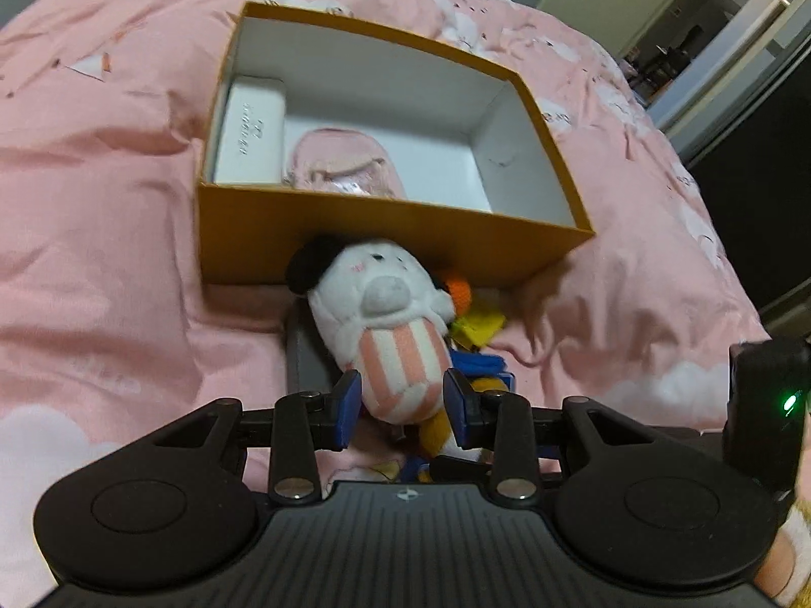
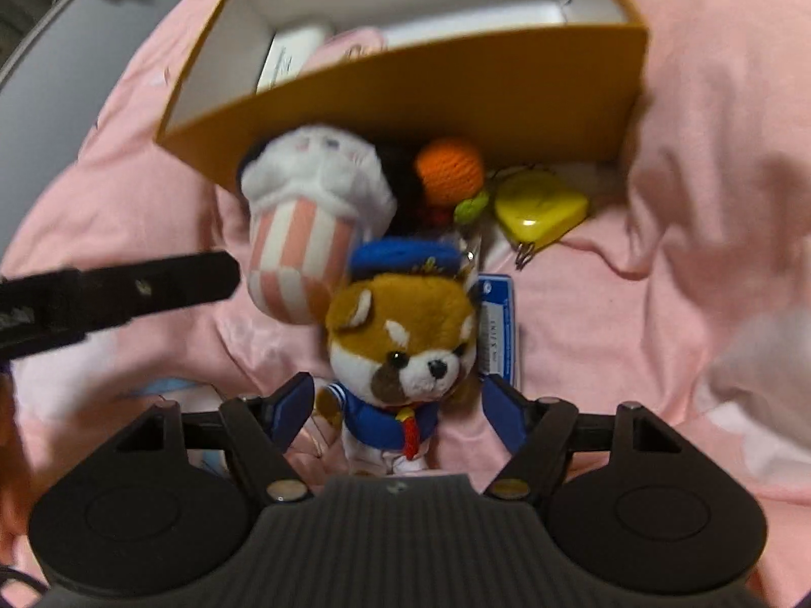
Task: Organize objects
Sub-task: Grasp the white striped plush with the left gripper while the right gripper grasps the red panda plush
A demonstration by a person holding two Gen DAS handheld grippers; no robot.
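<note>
My left gripper (image 1: pixel 404 405) is shut on the pink-striped body of a white plush toy (image 1: pixel 375 299), whose head lies against the front wall of a mustard box (image 1: pixel 355 238). The same plush (image 2: pixel 304 233) shows in the right wrist view, with a black left finger (image 2: pixel 152 283) beside it. My right gripper (image 2: pixel 396 410) stands open around a brown-and-white dog plush (image 2: pixel 400 334) in a blue hat and sailor top; its pads stay clear of the toy. In the box lie a white case (image 1: pixel 251 131) and a pink item (image 1: pixel 339 167).
Everything rests on a rumpled pink duvet (image 1: pixel 101 213). In front of the box (image 2: pixel 456 91) lie an orange crocheted ball (image 2: pixel 448 169), a yellow heart-shaped charm (image 2: pixel 537 207) and a blue-and-white card (image 2: pixel 499 334). A dark doorway (image 1: pixel 674 50) opens at the far right.
</note>
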